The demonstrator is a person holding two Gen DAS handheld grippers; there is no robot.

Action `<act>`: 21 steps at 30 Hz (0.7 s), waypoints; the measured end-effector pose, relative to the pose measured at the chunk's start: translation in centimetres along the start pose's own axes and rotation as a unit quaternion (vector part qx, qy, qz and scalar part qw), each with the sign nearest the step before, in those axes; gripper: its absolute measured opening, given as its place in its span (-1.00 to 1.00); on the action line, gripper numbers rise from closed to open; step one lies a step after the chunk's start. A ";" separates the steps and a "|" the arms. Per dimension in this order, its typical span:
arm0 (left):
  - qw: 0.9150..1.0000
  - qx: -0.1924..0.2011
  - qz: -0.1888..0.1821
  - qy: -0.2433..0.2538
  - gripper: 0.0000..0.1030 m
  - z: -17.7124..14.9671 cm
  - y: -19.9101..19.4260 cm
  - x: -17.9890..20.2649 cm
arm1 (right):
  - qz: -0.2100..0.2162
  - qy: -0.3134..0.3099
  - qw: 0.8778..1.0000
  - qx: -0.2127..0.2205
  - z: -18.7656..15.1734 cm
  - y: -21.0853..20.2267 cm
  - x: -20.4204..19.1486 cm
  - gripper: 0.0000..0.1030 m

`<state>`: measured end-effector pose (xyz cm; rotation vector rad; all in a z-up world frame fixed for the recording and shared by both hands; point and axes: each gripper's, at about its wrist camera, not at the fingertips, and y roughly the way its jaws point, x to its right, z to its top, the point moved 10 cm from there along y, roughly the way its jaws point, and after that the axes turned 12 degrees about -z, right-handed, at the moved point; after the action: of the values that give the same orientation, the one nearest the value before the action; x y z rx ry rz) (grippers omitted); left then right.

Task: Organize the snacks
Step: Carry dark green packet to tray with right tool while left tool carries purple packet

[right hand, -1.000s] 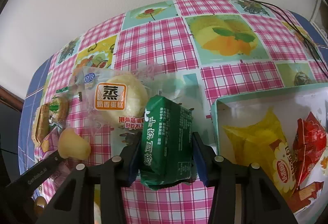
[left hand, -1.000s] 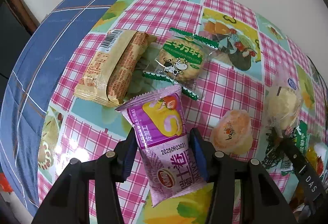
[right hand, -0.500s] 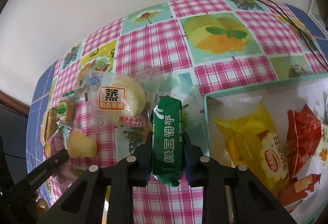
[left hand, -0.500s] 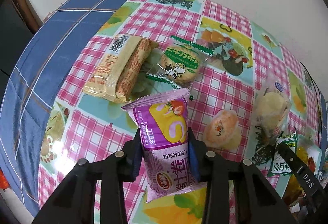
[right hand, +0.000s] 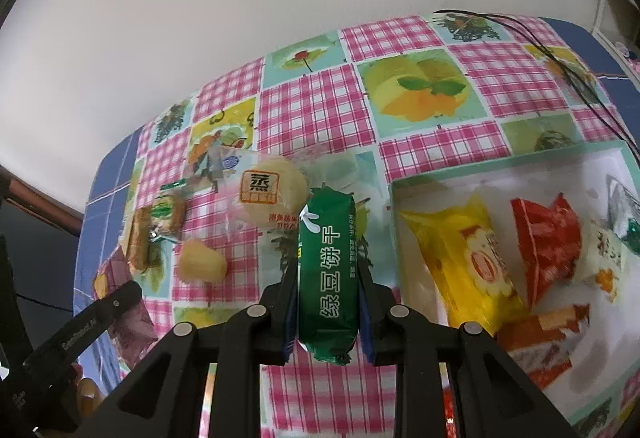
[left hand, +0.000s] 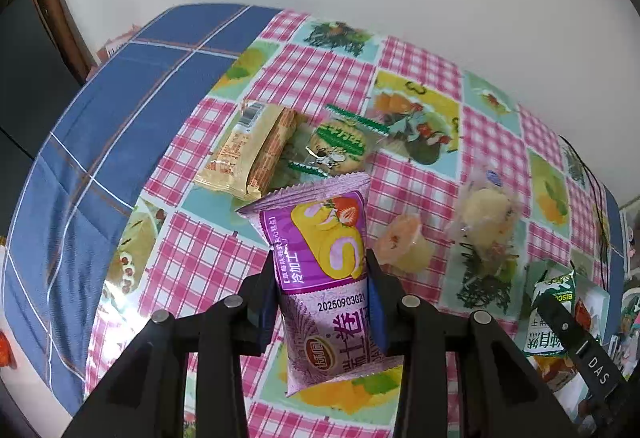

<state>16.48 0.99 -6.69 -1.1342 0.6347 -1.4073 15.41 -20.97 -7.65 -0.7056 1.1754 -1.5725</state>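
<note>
- The left tool point(left hand: 322, 302) is gripping a purple snack packet point(left hand: 320, 270) between its closed blue pads, holding it above the tabletop point(left hand: 208, 258).
- The purple snack packet is showing a picture of a swirled cake roll with a strawberry, the printed date "20250903G21", large white Chinese characters and a round red and gold brand badge too small to read.
- Beyond it, a tan biscuit pack point(left hand: 250, 151) with a barcode is lying on the tabletop, touching a clear-wrapped round biscuit point(left hand: 340, 149) that is carrying a green label and a cartoon cow.
- A small jelly cup point(left hand: 404, 244) and a clear-wrapped pale bun point(left hand: 486, 209) are lying apart to the right.
- The right tool point(right hand: 328, 302) is clamping a green biscuit pack point(right hand: 326, 270) on edge between its closed pads, off the tabletop.
- The green biscuit pack is reading "绿豆饼干" in white down its side.
- Just behind it, the pale bun's orange label is showing the character "蒸".
- To the right, a white tray point(right hand: 500, 165) with a teal rim is holding a yellow packet point(right hand: 464, 262) with a red oval badge, a red packet point(right hand: 548, 238) and other wrapped snacks.
- In the left wrist view, the far tool's black arm is reading "DAS".
</note>
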 end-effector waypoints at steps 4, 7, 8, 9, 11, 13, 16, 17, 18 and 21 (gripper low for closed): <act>1.000 0.002 -0.011 0.004 -0.24 -0.8 -0.9 0.3 | -0.006 -0.004 1.000 0.001 -1.0 -0.9 0.4 -0.49; 1.000 0.002 -0.025 0.007 -0.24 -1.6 -1.6 1.1 | -0.002 0.002 1.000 -0.005 -2.2 -1.8 1.0 -0.49; 0.999 0.003 -0.032 0.007 -0.24 -1.8 -1.8 1.4 | 0.000 0.002 1.000 -0.006 -2.5 -1.9 1.0 -0.49; 0.999 0.003 -0.039 0.007 -0.24 -2.0 -2.1 1.7 | 0.003 0.001 1.000 -0.009 -2.9 -2.1 1.1 -0.49; 0.999 0.004 -0.047 0.005 -0.24 -2.5 -2.6 2.2 | 0.012 0.001 1.000 -0.014 -3.8 -2.5 1.2 -0.49; 0.999 0.003 -0.049 0.005 -0.24 -3.1 -2.8 2.8 | 0.013 -0.002 1.000 -0.018 -4.7 -2.8 1.4 -0.49; 0.999 -0.001 -0.052 0.009 -0.24 -4.0 -2.9 3.6 | 0.013 -0.001 1.000 -0.021 -5.6 -3.2 1.9 -0.49; 0.998 -0.003 -0.055 0.011 -0.24 -4.2 -2.9 3.9 | 0.015 0.001 1.000 -0.022 -6.0 -3.4 2.0 -0.49; 0.998 -0.004 -0.059 0.014 -0.24 -4.4 -3.0 4.3 | 0.017 0.002 1.000 -0.023 -6.3 -3.6 2.2 -0.49; 0.998 -0.002 -0.057 0.031 -0.24 -5.0 -3.4 5.4 | 0.016 -0.004 1.000 -0.022 -7.0 -4.3 2.4 -0.49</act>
<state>11.27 -4.64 -4.20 -1.1487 0.6257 -1.5430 6.96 -20.81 -6.45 -0.7180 1.2138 -1.5203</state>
